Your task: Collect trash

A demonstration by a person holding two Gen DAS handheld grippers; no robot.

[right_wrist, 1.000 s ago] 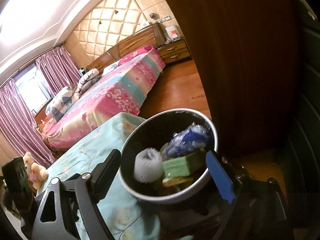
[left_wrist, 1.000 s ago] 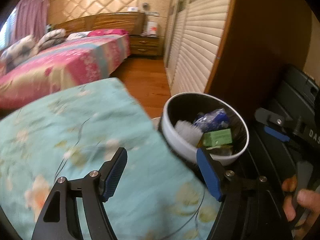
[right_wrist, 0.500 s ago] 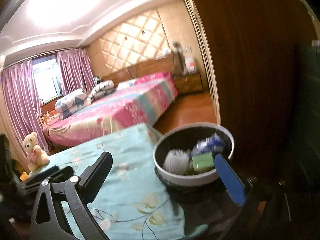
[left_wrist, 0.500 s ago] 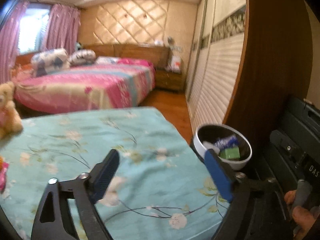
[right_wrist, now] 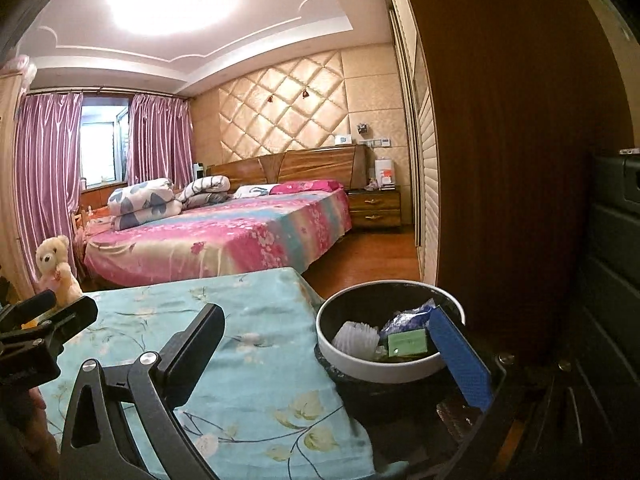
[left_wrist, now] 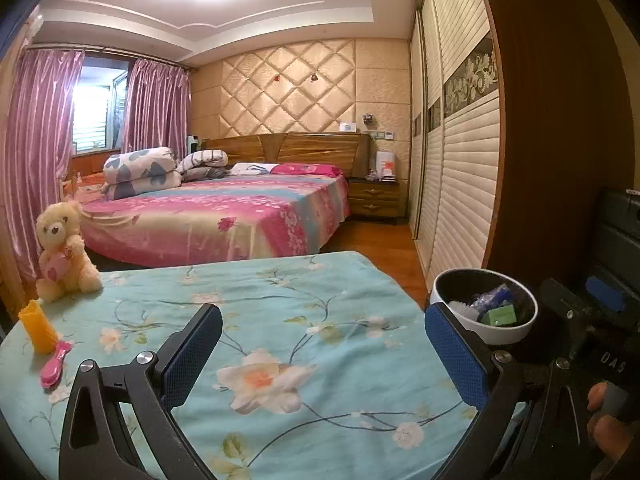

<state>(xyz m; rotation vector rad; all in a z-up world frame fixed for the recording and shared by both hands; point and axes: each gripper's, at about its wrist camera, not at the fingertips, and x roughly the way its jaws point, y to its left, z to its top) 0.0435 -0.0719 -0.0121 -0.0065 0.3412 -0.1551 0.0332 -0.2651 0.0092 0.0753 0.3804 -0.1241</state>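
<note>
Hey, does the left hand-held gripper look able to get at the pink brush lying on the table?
Probably yes. The left hand-held gripper is open and empty, and only bare tablecloth lies between it and the pink brush. The orange cup stands close beside the brush, so approach carefully.

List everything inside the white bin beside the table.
The white bin holds a white ribbed foam sleeve, a blue crinkled wrapper and a green box. Anything beneath them is covered.

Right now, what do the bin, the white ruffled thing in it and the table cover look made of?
Bin: smooth glossy white shell, dark inside, likely plastic. White ruffled thing: pleated thin folds, probably paper or foam. Table cover: matte printed floral fabric, draping over the edge.
</note>
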